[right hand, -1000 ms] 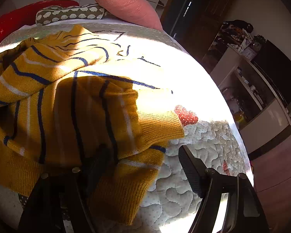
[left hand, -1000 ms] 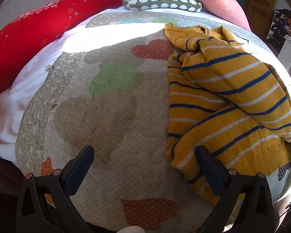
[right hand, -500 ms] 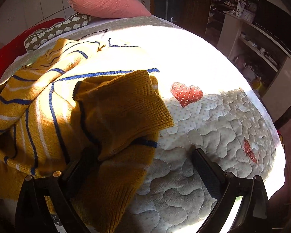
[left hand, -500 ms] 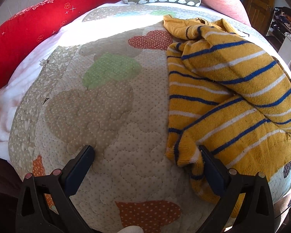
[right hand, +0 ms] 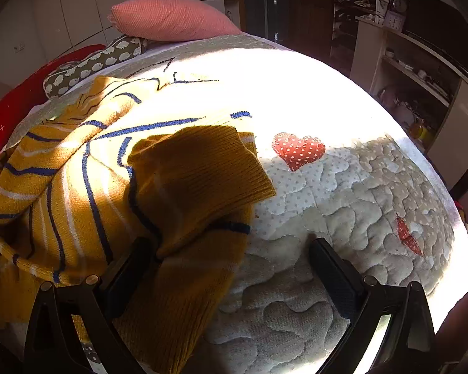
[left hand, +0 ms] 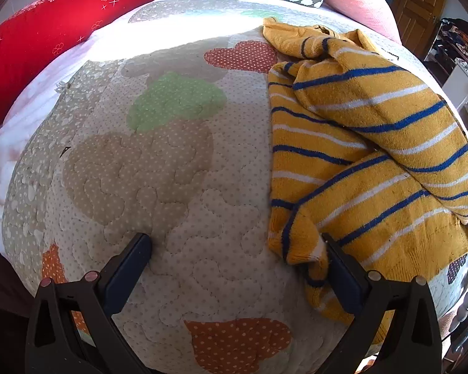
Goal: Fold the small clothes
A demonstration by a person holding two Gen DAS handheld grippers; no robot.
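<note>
My right gripper stands wide after its jaws have just been opening; the ribbed hem of the yellow striped sweater lies slack between them, gripped by neither. My left gripper is also wide, empty over the quilt, its right finger touching the sweater's edge.

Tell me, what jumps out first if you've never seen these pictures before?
The mustard-yellow sweater with blue and white stripes, lying crumpled on the right side of a quilted bedspread patched with hearts. A long red bolster runs along the bed's left edge, with a pink pillow at the head. Both two-fingered tools, left tool and right tool, stand open near the sweater's edges.
</note>
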